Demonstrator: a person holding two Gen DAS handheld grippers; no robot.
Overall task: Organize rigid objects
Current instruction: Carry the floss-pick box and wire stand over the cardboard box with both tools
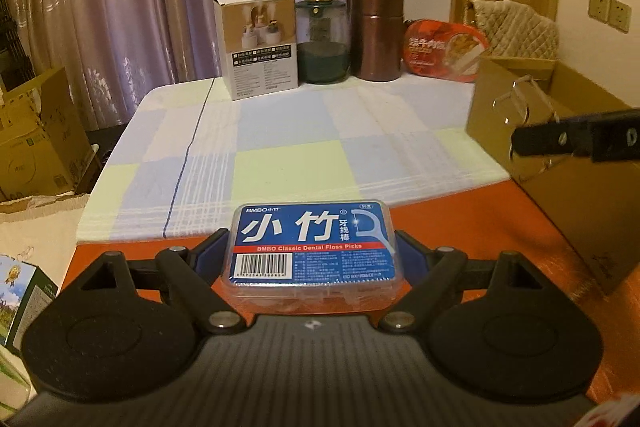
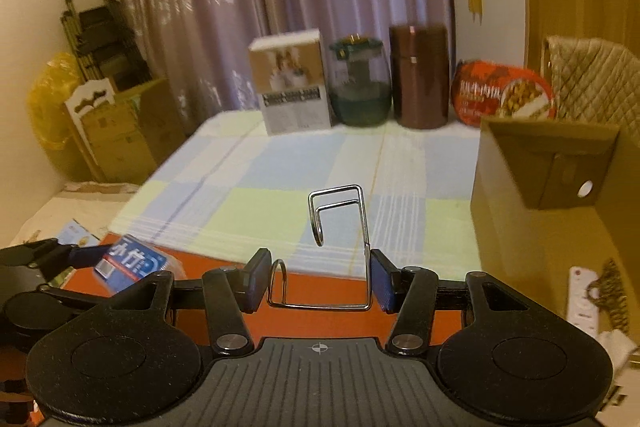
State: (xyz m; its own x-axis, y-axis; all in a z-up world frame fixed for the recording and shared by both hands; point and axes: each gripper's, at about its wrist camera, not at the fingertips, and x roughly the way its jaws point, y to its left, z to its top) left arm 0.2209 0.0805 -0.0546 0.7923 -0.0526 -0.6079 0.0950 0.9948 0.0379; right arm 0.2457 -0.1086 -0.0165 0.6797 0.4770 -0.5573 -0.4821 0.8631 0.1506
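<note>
My left gripper (image 1: 313, 254) is shut on a clear box of dental floss picks (image 1: 313, 243) with a blue label, held above the orange surface at the table's near edge. The same box shows at the lower left of the right wrist view (image 2: 134, 263). My right gripper (image 2: 318, 277) is shut on a bent metal wire hook (image 2: 340, 223), which stands up between the blue pads. The right gripper's finger (image 1: 576, 139) shows at the right of the left wrist view, by the cardboard box (image 1: 560, 147).
An open cardboard box (image 2: 540, 195) stands at the right. At the table's back stand a white product box (image 1: 258, 45), a glass jar (image 1: 322, 41), a brown canister (image 1: 376, 33) and a red food bowl (image 1: 444, 51). A checked cloth (image 1: 300, 147) covers the table.
</note>
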